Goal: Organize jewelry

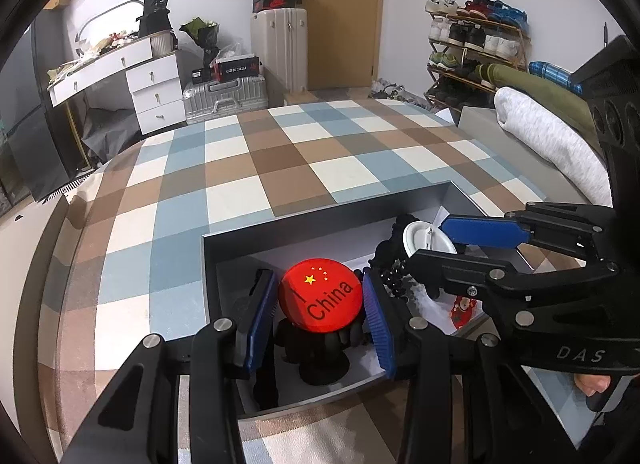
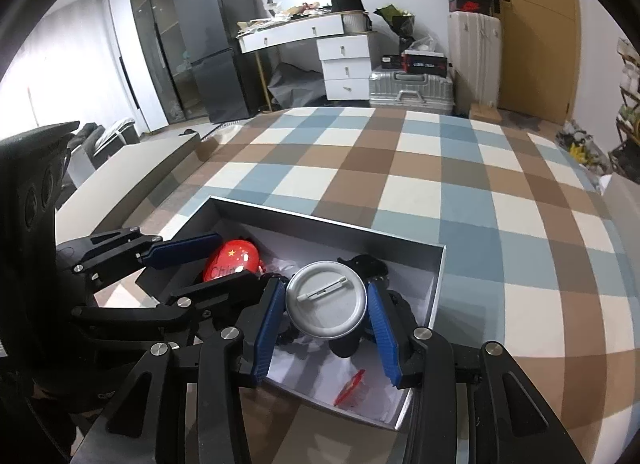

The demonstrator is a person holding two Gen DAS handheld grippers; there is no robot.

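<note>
A grey open box [image 1: 320,216] [image 2: 332,226] lies on the checkered cloth. My left gripper [image 1: 320,304] reaches into its left part, blue pads against both edges of a round red "China" badge [image 1: 322,296], held above a black stand [image 1: 324,360]. It shows as a red disc in the right wrist view [image 2: 232,260]. My right gripper [image 2: 326,306] reaches into the right part, pads on both edges of a badge showing its white pin back [image 2: 326,304] [image 1: 426,240], over black beads [image 1: 394,264]. A small red badge [image 2: 352,386] [image 1: 464,310] lies on the box floor.
The checkered blue, brown and white cloth [image 1: 304,152] covers the surface beyond the box. A grey rolled towel [image 1: 552,140] lies at the right. Behind stand suitcases [image 1: 224,98], a white desk [image 1: 116,64] and a shoe rack [image 1: 476,48].
</note>
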